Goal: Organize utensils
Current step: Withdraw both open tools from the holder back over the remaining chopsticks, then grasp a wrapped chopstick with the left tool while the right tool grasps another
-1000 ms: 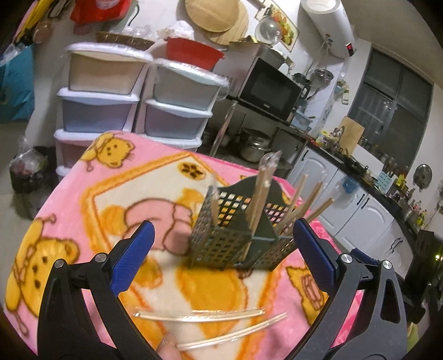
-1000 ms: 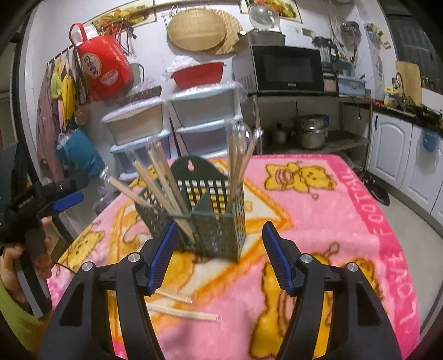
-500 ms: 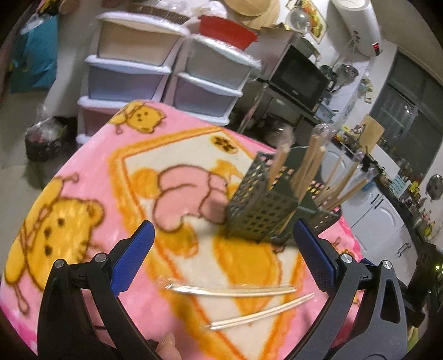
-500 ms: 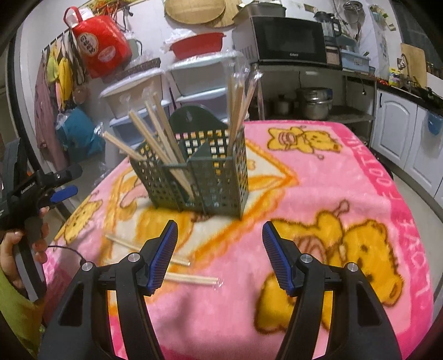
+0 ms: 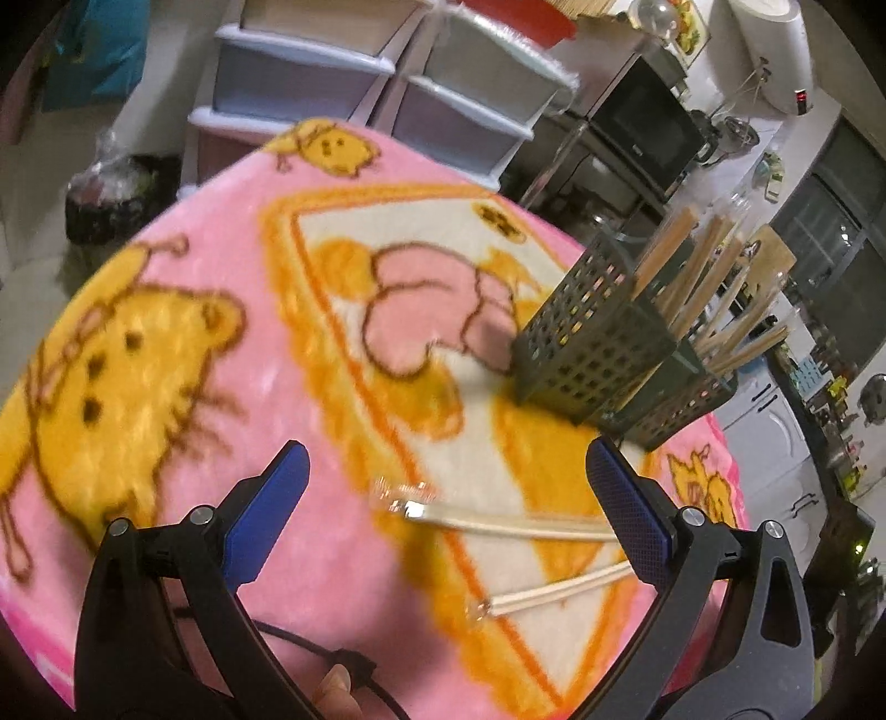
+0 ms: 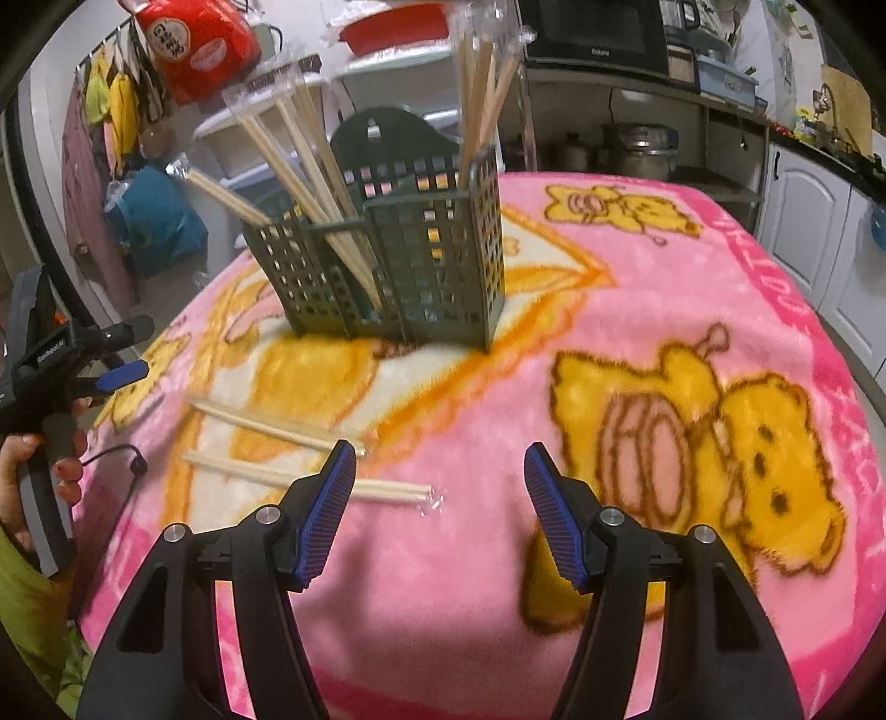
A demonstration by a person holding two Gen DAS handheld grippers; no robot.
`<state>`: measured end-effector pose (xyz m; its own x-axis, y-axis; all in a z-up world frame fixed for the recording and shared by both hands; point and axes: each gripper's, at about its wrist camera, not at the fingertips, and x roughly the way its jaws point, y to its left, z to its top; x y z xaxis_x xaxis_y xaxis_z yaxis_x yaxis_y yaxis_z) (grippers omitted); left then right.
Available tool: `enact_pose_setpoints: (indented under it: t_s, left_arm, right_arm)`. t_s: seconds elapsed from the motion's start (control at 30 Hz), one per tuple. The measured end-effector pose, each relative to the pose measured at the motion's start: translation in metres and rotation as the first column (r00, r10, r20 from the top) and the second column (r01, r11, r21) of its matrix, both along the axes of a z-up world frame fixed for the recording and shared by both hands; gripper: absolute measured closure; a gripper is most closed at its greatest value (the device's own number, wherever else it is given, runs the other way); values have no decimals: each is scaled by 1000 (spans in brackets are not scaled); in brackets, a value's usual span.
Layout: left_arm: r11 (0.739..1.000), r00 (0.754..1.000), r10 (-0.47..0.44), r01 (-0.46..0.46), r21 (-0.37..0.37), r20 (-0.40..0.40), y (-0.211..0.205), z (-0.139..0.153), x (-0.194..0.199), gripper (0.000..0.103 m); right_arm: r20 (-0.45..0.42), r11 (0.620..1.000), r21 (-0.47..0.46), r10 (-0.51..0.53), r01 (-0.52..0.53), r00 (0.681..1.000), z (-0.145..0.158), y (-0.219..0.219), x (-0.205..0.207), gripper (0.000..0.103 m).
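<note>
A dark green slotted utensil caddy [image 5: 598, 354] [image 6: 398, 260] stands on the pink bear blanket [image 5: 166, 343] [image 6: 664, 310], holding several wrapped wooden chopstick pairs. Two wrapped chopstick pairs lie flat on the blanket: the farther pair [image 5: 498, 518] [image 6: 266, 426] and the nearer pair [image 5: 554, 595] [image 6: 310, 479]. My left gripper [image 5: 443, 498] is open and empty, hovering just above the farther pair. My right gripper [image 6: 440, 482] is open and empty, above the blanket with its left finger over the nearer pair's end. The left gripper also shows in the right wrist view [image 6: 116, 354].
Stacked plastic drawers [image 5: 354, 83] stand behind the table. A microwave [image 5: 648, 127] [image 6: 598, 33] sits on a shelf with pots under it. White kitchen cabinets [image 6: 803, 232] run along the right. A black cable [image 5: 343, 664] trails below the left gripper.
Both grippers have tilted down and drawn back toward the loose chopsticks on the blanket. The caddy now sits higher and farther off in both views. Both grippers stay open.
</note>
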<state>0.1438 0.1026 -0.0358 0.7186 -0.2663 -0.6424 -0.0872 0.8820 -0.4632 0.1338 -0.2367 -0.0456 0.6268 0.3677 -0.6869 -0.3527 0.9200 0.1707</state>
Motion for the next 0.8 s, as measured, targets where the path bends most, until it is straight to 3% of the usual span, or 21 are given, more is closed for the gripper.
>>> enact_pose_setpoints:
  t_s: [0.33, 0.8]
  left_arm:
    - [999, 997, -18, 14, -49, -81, -4, -29, 11, 42]
    - [1000, 995, 13, -14, -3, -95, -8, -33, 21, 69]
  right_arm:
    - [-48, 993, -101, 61, -66, 997, -23, 13, 4, 43]
    - [-52, 982, -123, 138, -143, 989, -34, 26, 8, 83]
